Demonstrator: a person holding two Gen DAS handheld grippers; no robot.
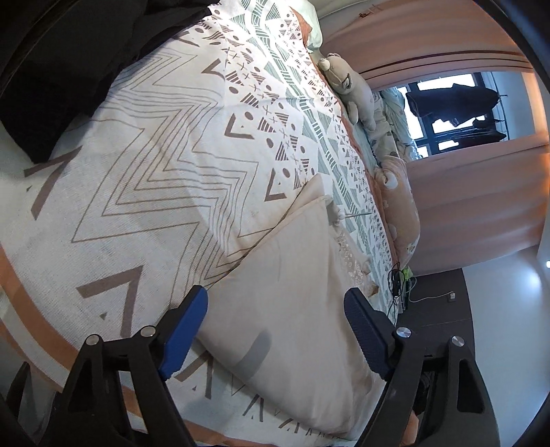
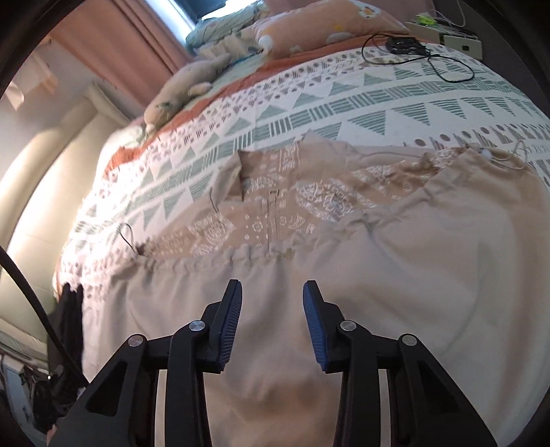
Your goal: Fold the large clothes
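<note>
A large beige garment (image 1: 292, 247) with a lace-patterned yoke (image 2: 292, 203) lies spread on the patterned bedspread (image 1: 154, 172). In the left wrist view one narrow folded end of it runs toward the bed's far side. My left gripper (image 1: 275, 297) hovers over that end, open, its blue pads (image 1: 187, 330) wide apart and clear of the cloth. In the right wrist view my right gripper (image 2: 272, 285) sits just above the plain beige fabric (image 2: 412, 275) below the gathered seam. It is open with a narrower gap and nothing pinched between its pads (image 2: 228, 326).
A black garment (image 1: 51, 68) lies at the bed's far left. A plush toy (image 2: 182, 93) and an orange pillow (image 2: 309, 27) line the bed's window side. A black cable (image 2: 429, 58) trails over the bedspread (image 2: 343, 103). Dark clothing (image 2: 70, 309) hangs off the bed edge.
</note>
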